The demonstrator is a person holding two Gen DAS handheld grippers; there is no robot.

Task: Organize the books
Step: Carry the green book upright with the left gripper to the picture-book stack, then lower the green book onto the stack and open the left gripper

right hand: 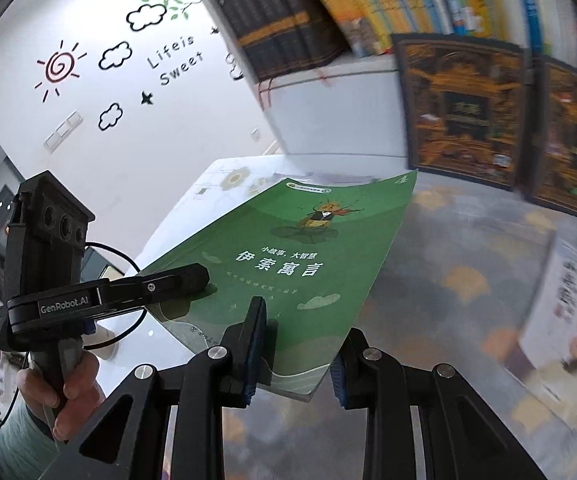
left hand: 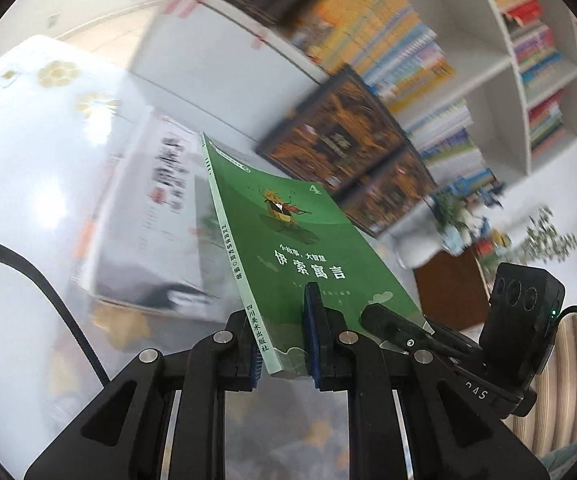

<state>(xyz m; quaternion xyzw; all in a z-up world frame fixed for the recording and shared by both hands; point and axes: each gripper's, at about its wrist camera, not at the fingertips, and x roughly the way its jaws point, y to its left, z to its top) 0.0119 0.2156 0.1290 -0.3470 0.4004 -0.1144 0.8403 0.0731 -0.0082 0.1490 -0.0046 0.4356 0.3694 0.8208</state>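
Both grippers clamp the green paperback [left hand: 288, 240] at its near end: the left gripper [left hand: 284, 344] shut across the spine corner, the right gripper [right hand: 294, 344] shut on the opposite corner. The book tilts above the glass table [right hand: 428, 280], clear of a white book [left hand: 152, 216] lying flat. The left hand [right hand: 68, 392] grips its handle; bookshelves [left hand: 508, 80] stand beyond

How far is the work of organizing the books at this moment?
Done: many books already stand on the shelf. In hand: the green book is off the table, clamped near its lower edge by the left gripper and the right gripper. Left: shelving it; a white book still lies on the table.
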